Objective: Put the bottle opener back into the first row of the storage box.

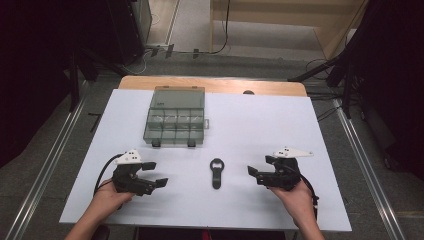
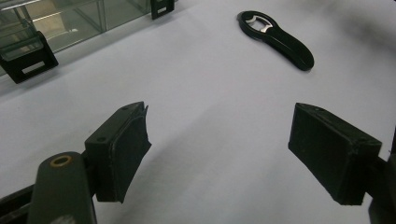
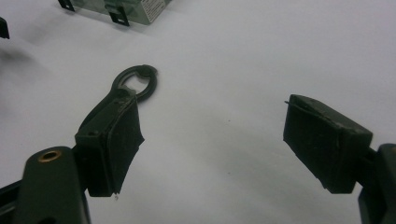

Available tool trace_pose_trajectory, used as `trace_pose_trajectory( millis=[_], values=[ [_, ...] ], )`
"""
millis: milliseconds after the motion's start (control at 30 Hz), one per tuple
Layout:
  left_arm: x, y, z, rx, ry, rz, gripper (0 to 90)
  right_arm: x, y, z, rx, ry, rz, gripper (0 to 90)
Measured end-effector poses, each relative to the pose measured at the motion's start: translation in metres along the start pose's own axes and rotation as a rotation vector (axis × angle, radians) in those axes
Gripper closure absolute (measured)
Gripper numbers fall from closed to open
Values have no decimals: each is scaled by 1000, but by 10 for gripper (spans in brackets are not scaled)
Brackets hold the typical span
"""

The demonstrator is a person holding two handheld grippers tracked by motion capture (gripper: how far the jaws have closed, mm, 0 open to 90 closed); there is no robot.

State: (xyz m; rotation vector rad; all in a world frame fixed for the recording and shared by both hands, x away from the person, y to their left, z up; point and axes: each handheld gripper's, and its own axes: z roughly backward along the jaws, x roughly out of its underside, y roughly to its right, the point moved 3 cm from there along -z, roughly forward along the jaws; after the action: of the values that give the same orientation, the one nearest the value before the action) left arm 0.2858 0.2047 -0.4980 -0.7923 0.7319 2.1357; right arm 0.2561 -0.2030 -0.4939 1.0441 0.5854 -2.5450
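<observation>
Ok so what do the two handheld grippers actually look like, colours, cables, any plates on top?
Both are black. The left gripper and right gripper each carry a white three-cornered plate on top and trail a black cable. Each has two blocky black jaws faced with dark pads, and a brass-coloured ring sits in the arm behind one jaw. The forearms are bare, with no sleeves in the frame.

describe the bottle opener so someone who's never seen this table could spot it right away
On the white table, look at the near half, roughly midway between the left gripper and right gripper. The bottle opener lies flat there: small, black, with a ring head, unlike the large clear compartment box farther back.
</observation>
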Motion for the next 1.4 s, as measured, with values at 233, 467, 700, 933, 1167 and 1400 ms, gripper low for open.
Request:
trace_pose_trajectory(
  millis=[233,467,700,933,1167,1400],
  values=[
    [0,0,-1,-1,-4,-6,195,-5,-9,-8,1,-34,-3,194],
    [0,1,-1,0,-6,-8,195,-13,-20,-16,4,-50,-1,195],
    [0,2,-1,-1,-8,-12,195,-18,-30,-20,12,-57,-18,202],
    [-1,2,-1,1,-1,-7,195,-19,-46,-33,38,-124,-52,188],
    [-1,1,0,2,0,-1,195,-20,-56,-42,50,-158,-54,176],
    [-1,1,0,-3,-4,-9,195,-32,-59,-43,70,-182,-83,197]
  ],
)
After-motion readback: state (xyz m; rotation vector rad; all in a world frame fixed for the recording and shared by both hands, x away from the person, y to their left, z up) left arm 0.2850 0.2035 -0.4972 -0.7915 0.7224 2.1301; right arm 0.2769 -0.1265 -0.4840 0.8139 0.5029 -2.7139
